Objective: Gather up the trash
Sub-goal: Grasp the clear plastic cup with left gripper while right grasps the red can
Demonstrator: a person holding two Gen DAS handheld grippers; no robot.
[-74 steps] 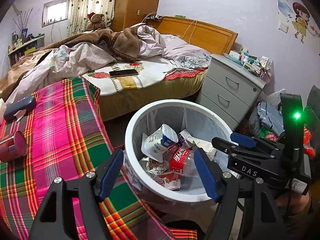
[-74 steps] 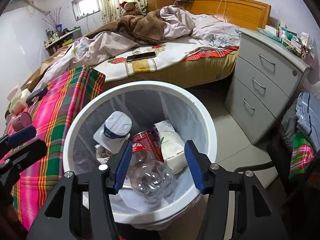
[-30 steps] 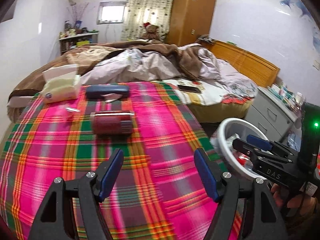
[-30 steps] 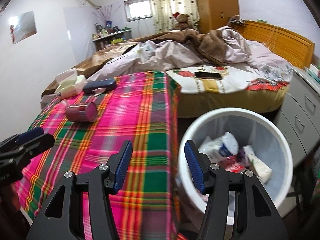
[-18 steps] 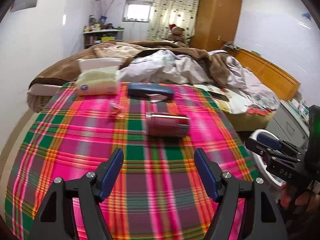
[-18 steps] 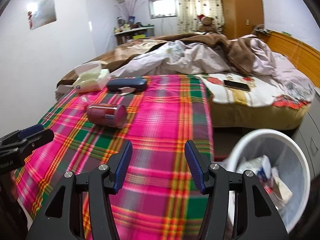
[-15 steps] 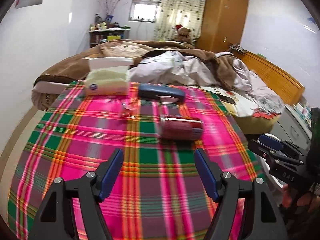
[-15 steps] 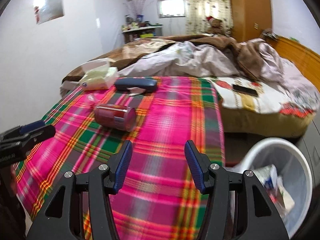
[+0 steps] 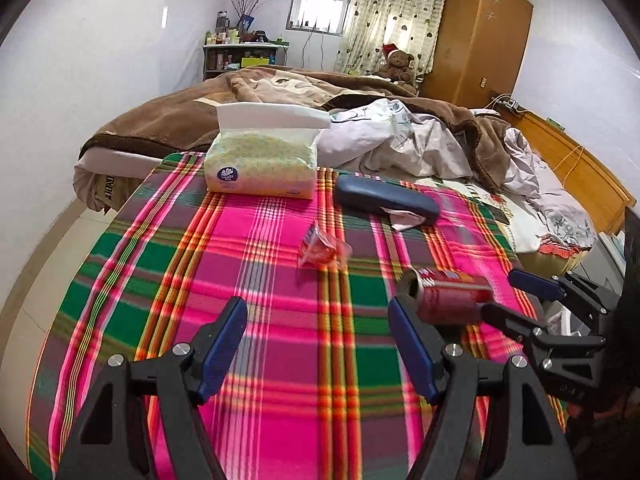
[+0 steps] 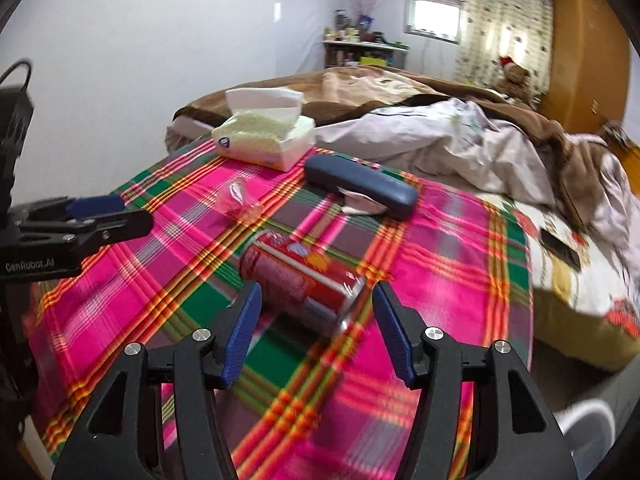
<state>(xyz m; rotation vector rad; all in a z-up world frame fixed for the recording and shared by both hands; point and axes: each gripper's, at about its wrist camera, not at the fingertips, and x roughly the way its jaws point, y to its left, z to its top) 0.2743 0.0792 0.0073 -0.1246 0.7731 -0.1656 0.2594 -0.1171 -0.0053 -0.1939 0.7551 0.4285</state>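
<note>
A red can (image 10: 302,280) lies on its side on the plaid cloth (image 10: 440,248); it also shows in the left wrist view (image 9: 448,294). My right gripper (image 10: 316,322) is open, its jaws on either side of the can's near end without touching it. A crumpled red wrapper (image 9: 322,246) lies farther back on the cloth and shows in the right wrist view (image 10: 238,198). My left gripper (image 9: 318,344) is open and empty above the cloth, short of the wrapper. A sliver of the white bin (image 10: 588,420) shows at lower right.
A tissue pack (image 9: 262,164) and a dark blue case (image 9: 386,199) with a white scrap (image 9: 406,220) under it lie at the far side of the cloth. A bed with rumpled covers (image 9: 400,140) stands behind. A phone (image 10: 560,250) lies on the bed.
Both grippers swung left from over the bin to the plaid table. The right gripper has closed in on the red can; the left one now faces the wrapper.
</note>
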